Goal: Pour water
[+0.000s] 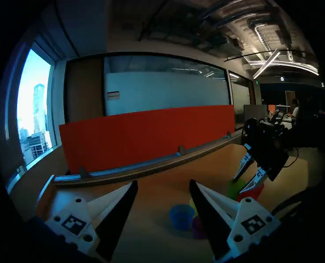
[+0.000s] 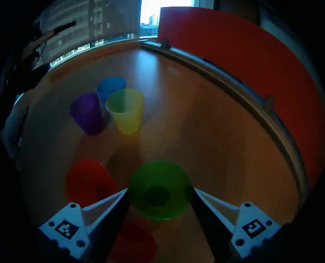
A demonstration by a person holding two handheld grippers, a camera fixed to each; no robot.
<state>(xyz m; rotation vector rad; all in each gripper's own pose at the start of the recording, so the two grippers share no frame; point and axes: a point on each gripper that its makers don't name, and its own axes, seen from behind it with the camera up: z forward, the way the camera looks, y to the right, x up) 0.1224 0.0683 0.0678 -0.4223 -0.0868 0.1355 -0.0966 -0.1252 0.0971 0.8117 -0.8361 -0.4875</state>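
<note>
In the right gripper view, a green cup (image 2: 159,189) stands upright on the wooden table (image 2: 215,131). My right gripper (image 2: 159,191) is open, with one finger on each side of the cup's rim. A red cup (image 2: 87,182) sits just left of it, and another red shape (image 2: 132,245) lies under the fingers. Farther off stand a yellow cup (image 2: 125,109), a purple cup (image 2: 88,113) and a blue cup (image 2: 111,85). In the left gripper view, my left gripper (image 1: 163,186) hangs open above the table with nothing between its fingers. The blue cup (image 1: 181,216) is below it, and the right gripper (image 1: 241,185) is at the green cup (image 1: 235,189).
An orange divider panel (image 1: 149,131) with a metal rail (image 1: 162,162) runs along the table's far edge. Windows (image 1: 33,118) are on the left. A person (image 1: 295,109) sits at a desk far back on the right.
</note>
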